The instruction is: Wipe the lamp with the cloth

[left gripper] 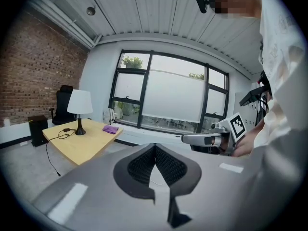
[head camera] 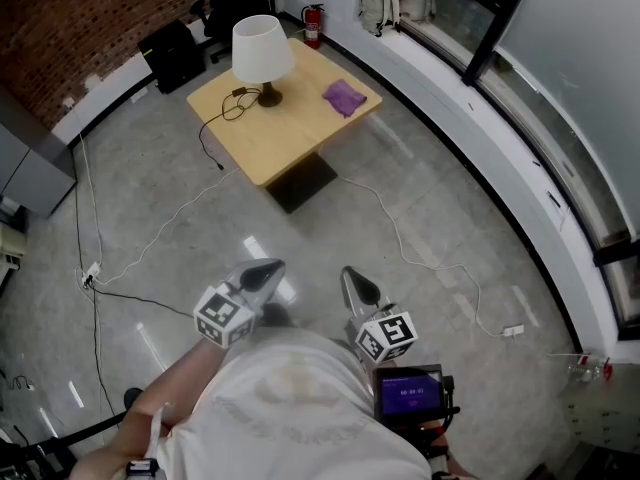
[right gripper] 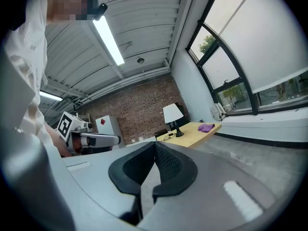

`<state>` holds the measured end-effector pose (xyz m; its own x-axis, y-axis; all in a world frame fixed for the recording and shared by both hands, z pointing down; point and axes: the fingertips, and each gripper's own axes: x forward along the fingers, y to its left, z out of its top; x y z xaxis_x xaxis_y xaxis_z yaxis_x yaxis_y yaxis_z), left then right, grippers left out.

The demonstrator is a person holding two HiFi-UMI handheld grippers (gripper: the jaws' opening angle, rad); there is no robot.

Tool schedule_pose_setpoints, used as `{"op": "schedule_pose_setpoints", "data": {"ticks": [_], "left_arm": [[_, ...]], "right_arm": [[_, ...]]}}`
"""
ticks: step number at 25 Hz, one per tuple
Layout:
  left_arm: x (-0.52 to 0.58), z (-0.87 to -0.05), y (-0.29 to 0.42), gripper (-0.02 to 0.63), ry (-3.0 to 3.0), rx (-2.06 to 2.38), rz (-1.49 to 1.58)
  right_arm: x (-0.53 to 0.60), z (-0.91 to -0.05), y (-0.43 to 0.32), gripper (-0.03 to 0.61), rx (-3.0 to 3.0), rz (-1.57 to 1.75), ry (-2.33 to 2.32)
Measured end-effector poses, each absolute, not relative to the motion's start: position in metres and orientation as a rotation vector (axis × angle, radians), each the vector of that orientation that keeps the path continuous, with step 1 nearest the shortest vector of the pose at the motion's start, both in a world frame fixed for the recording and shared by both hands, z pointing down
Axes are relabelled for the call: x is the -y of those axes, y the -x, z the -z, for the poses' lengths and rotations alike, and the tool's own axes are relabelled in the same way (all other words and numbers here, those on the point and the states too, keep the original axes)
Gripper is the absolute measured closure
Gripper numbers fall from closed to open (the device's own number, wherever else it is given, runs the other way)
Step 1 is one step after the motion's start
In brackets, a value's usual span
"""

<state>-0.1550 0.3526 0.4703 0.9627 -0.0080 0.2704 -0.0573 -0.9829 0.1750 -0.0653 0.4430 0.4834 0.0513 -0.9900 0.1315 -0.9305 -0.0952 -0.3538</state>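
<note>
A lamp point(head camera: 262, 50) with a white shade stands on the square wooden table point(head camera: 290, 133) far ahead, and a crumpled purple cloth point(head camera: 345, 97) lies to its right. Both grippers are held close to the person's body, far from the table. The left gripper point(head camera: 264, 272) and the right gripper point(head camera: 358, 285) are both shut and empty, pointing towards the table. In the left gripper view the lamp point(left gripper: 80, 110) and cloth point(left gripper: 110, 128) show small at the left, beyond the left gripper point(left gripper: 155, 147). In the right gripper view the lamp point(right gripper: 172, 114) and cloth point(right gripper: 206, 127) sit past the right gripper point(right gripper: 155, 144).
The lamp's black cord point(head camera: 212, 136) hangs off the table's left side. White cables point(head camera: 400, 238) trail over the grey floor between me and the table. A black chair point(head camera: 175, 53), a fire extinguisher point(head camera: 313, 25) and a backpack point(head camera: 380, 8) stand behind the table. A window ledge point(head camera: 500, 158) runs along the right.
</note>
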Motion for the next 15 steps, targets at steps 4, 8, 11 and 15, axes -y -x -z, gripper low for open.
{"op": "schedule_pose_setpoints", "data": {"ticks": [4, 8, 11, 15], "left_arm": [[-0.356, -0.471, 0.15, 0.612, -2.931, 0.043, -0.417], [-0.353, -0.471, 0.142, 0.612, -2.923, 0.037, -0.43], [-0.349, -0.474, 0.135, 0.612, -2.92, 0.016, -0.435], [-0.334, -0.481, 0.119, 0.612, -2.907, -0.006, -0.433]], "right_arm": [[-0.45, -0.487, 0.057, 0.565, -1.958, 0.526, 2.154], [-0.451, -0.489, 0.051, 0.565, -1.936, 0.545, 2.163], [-0.45, -0.493, 0.044, 0.565, -1.909, 0.56, 2.187], [-0.441, -0.495, 0.029, 0.565, -1.881, 0.558, 2.221]]}}
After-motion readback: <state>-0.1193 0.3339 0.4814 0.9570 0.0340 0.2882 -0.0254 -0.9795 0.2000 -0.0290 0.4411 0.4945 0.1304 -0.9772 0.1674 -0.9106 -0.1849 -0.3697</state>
